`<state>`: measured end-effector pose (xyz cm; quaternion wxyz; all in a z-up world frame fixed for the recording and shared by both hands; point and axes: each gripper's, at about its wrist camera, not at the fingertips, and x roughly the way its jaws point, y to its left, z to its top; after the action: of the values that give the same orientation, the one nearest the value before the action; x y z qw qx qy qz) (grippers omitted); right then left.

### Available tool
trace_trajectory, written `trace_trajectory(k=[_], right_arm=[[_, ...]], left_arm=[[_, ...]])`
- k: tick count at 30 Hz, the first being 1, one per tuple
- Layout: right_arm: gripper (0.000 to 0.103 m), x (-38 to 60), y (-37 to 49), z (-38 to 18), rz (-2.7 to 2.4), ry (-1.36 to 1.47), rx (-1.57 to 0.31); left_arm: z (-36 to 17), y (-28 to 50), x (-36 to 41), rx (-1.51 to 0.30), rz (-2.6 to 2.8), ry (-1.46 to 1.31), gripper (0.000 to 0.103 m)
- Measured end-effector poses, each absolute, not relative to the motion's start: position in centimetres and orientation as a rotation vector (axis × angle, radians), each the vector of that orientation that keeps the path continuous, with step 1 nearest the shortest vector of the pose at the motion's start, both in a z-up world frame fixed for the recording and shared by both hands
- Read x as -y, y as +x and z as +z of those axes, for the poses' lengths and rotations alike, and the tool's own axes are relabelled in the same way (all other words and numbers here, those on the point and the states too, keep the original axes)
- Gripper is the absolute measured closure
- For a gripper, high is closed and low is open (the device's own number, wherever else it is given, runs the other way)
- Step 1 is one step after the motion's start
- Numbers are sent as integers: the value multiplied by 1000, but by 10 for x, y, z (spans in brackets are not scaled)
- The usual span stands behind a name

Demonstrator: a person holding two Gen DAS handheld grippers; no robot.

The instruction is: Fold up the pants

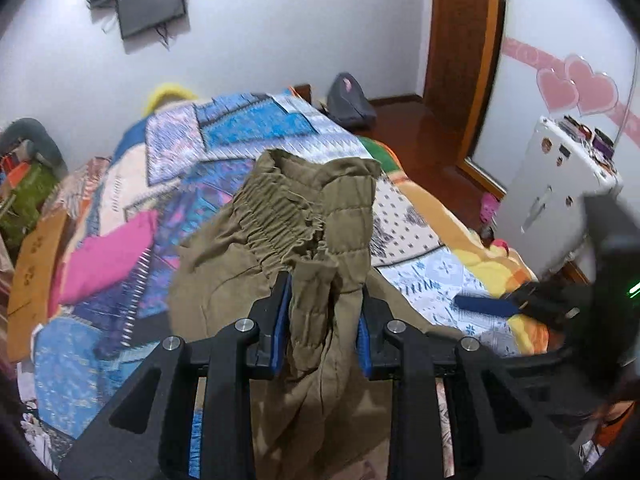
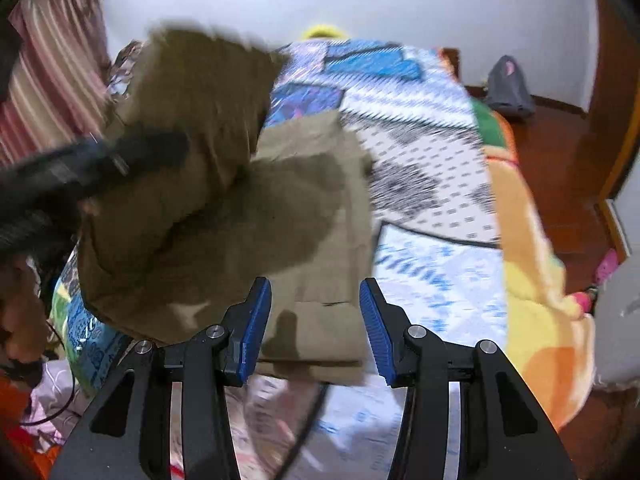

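While the left gripper (image 1: 323,304) is pinching the pants (image 1: 280,216), the fold is carrying over the bed (image 1: 420,208).
The right gripper (image 2: 316,320) is hovering spread and empty; lining edges up before lowering should be helping.

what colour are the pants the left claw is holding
Olive-brown pants, plain with no pattern; the left wrist view shows them best.

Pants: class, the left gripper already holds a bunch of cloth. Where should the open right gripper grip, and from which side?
Right gripper should probably take the flat near hem of the pants from the bed's near edge: it lies flat between the open jaws.
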<state>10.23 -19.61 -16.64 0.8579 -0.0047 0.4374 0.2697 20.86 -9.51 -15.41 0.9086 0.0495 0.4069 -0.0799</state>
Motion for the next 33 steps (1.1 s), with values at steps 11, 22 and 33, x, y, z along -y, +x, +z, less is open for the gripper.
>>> trace_trajectory(k=[11, 22, 33], right_arm=[[60, 230, 105, -143, 477, 10, -857], [60, 183, 107, -121, 602, -14, -786], [60, 125, 100, -184, 659, -135, -914]], left_arm=[[-190, 204, 103, -986, -290, 31, 34], [-141, 178, 51, -872, -267, 61, 26], [-214, 169, 4, -1025, -192, -32, 24]])
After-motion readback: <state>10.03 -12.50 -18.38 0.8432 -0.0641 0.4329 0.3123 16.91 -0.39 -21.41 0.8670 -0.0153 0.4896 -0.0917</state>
